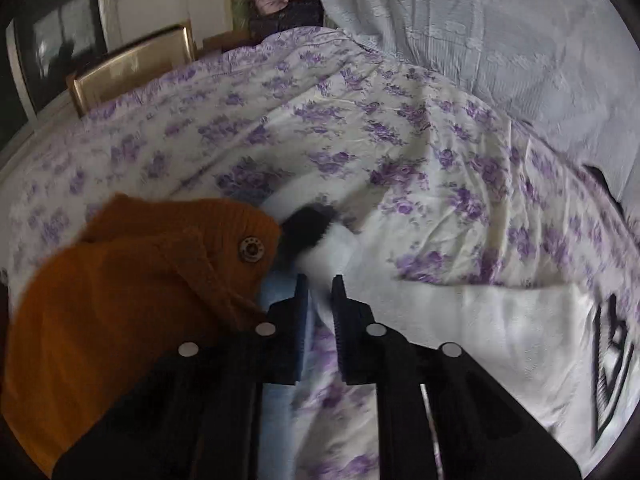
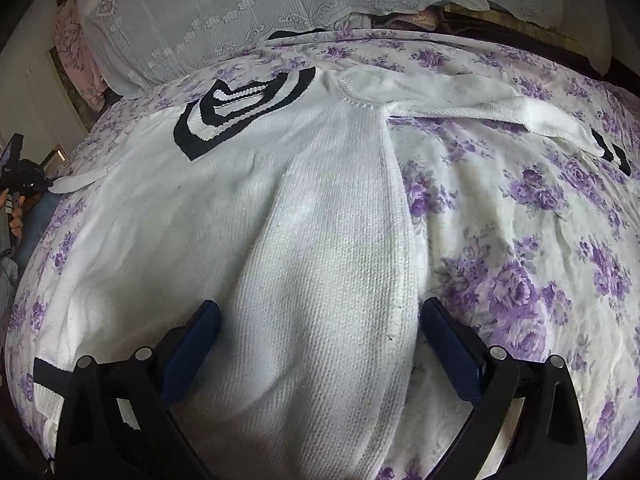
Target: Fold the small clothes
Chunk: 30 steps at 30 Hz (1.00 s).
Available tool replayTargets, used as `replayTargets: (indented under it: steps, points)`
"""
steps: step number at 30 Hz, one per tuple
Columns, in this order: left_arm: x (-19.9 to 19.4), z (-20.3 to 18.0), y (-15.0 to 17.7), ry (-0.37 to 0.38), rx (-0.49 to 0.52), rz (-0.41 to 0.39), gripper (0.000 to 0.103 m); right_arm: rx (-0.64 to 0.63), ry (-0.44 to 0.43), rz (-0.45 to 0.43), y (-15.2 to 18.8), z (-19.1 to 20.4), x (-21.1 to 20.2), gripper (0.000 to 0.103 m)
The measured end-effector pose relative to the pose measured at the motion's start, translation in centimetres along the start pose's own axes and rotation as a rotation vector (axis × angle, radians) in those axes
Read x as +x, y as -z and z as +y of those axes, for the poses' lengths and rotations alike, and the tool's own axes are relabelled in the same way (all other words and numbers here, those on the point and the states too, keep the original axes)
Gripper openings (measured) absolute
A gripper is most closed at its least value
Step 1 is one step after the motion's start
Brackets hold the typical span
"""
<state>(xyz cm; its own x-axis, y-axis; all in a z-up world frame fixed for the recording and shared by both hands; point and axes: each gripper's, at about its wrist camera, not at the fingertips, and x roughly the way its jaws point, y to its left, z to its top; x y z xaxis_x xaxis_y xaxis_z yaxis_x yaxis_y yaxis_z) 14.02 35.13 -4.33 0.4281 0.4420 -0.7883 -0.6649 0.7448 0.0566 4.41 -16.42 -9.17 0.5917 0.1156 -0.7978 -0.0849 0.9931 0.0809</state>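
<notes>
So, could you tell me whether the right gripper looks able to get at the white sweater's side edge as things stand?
Probably yes. The right gripper is open, jaws straddling a raised fold of the white sweater, and the side edge lies bare on the bedsheet with nothing over it.

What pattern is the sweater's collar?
Black and white stripes in a V, on the white sweater; collar shows best in the right wrist view.

Your sweater (image 2: 280, 220) lies spread on the bedsheet (image 2: 520, 240), collar (image 2: 240, 108) away from you, one sleeve (image 2: 480, 108) stretched right. Behind it sits the pillow (image 2: 240, 8); a knitted garment (image 1: 120, 280) lies at the far left.
</notes>
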Motion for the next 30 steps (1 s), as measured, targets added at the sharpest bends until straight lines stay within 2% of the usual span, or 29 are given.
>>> replayTargets:
  steps: [1,2,3,4,6,8,9,12,13,15,16,19,21,24,27,29,30]
  points:
    - [-0.8,-1.0,0.4,-0.062,0.064,-0.030,0.019,0.000,0.000,0.000,0.0,0.0,0.0,0.100]
    - [-1.9,-2.3,1.1,-0.098,0.131,-0.057,0.032,-0.001,0.001,0.000,0.0,0.0,0.0,0.100]
    - [-3.0,-3.4,1.8,-0.080,0.169,-0.071,0.075,-0.003,0.003,0.001,0.0,0.1,0.0,0.100]
    - [-4.6,-4.3,2.7,-0.026,0.171,-0.099,0.099,-0.003,0.001,0.001,0.0,0.1,0.0,0.100]
    - [-6.8,-5.2,4.0,0.097,0.167,-0.140,0.098,-0.006,-0.016,0.014,-0.2,-0.2,-0.1,0.100]
    - [-8.6,-8.2,5.9,0.236,0.239,-0.135,0.098,0.018,-0.006,0.011,-0.7,-0.7,-0.8,0.100]
    - [-8.9,-10.0,6.5,0.267,0.284,-0.136,0.098,0.038,0.015,-0.005,-1.5,-1.2,-1.4,0.100]
    - [-8.2,-15.0,8.3,0.247,0.392,-0.113,0.098,0.044,-0.002,-0.060,-4.4,-1.9,-2.6,0.100]
    - [-7.3,-16.2,8.5,0.233,0.393,-0.088,0.098,0.047,-0.012,-0.091,-5.9,-1.9,-2.9,0.100]
    - [-5.2,-18.3,8.7,0.285,0.388,0.001,0.098,0.041,-0.026,-0.108,-8.8,-1.2,-2.3,0.100]
    - [-4.3,-19.4,8.6,0.311,0.386,0.016,0.098,0.030,-0.045,-0.103,-10.1,-0.8,-1.7,0.100]
    - [-2.4,-20.8,8.8,0.241,0.361,-0.010,0.098,-0.034,-0.158,-0.083,-13.9,1.5,1.2,0.100]
    - [-0.3,-20.0,8.4,0.205,0.324,0.023,0.099,-0.064,-0.206,-0.074,-15.9,2.5,3.6,0.100]
    - [1.7,-16.6,7.3,0.327,0.186,0.106,0.099,-0.036,-0.196,-0.028,-18.1,1.7,8.3,0.100]
    - [1.8,-14.3,6.3,0.264,0.119,0.071,0.099,0.032,-0.100,0.028,-18.3,-2.1,11.6,0.100]
    - [2.3,-13.6,5.9,0.268,0.108,0.083,0.099,0.095,-0.237,-0.017,-18.4,-5.9,11.0,0.099]
    - [2.4,-13.4,5.5,0.246,0.110,0.078,0.099,0.153,-0.227,-0.025,-18.6,-7.9,10.2,0.099]
